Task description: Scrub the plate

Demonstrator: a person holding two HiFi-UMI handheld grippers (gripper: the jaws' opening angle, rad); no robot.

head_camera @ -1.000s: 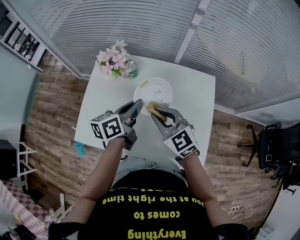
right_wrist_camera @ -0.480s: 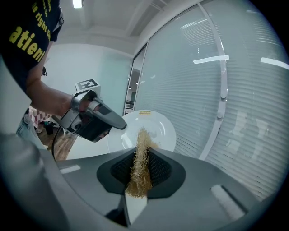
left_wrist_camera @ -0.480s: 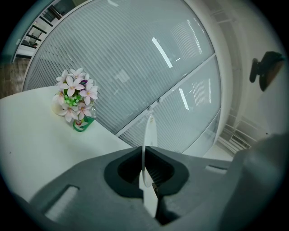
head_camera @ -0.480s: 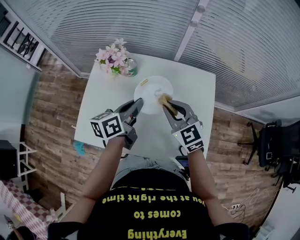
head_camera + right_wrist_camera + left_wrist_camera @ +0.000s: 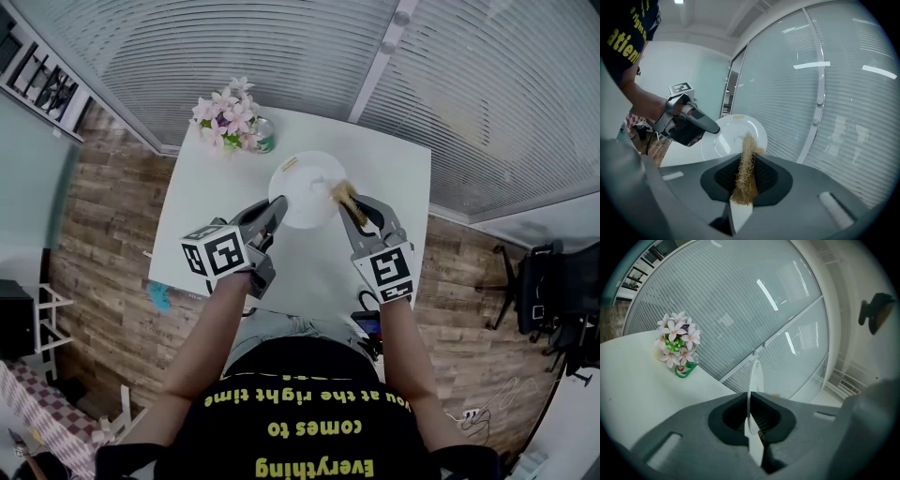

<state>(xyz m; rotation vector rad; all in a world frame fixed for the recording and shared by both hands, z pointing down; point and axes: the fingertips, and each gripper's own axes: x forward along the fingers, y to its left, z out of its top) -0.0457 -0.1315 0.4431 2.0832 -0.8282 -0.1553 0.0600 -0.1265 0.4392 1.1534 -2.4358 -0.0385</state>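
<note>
The plate [image 5: 307, 187] is showing as a round, white, glossy disc with a shallow well and a broad flat rim. Light is glancing off its smooth glazed face, and a small yellowish mark is sitting near the rim on the far side. It is hanging above the white tabletop [image 5: 398, 173], tilted up on edge. In the left gripper view it is appearing only as a thin, pale sliver running up out of the jaws.

The left gripper [image 5: 277, 208] is clenching the plate's near rim, with its grey ribbed pads pressing on both faces. The right gripper [image 5: 349, 202] is grasping a scrubber [image 5: 341, 193]. This is a flattened wad of coarse, straw-coloured fibres, frayed and wiry at its free end, which is sticking out past the jaw tips. That end is lying at the plate's right rim. Whether the fibres are touching the glaze is not clear.

A bunch of pink and white flowers [image 5: 228, 117] in a small green-banded pot is standing at the tabletop's far left corner, well apart from the plate. A glass wall with fine horizontal blinds [image 5: 244, 47] is curving behind it.
</note>
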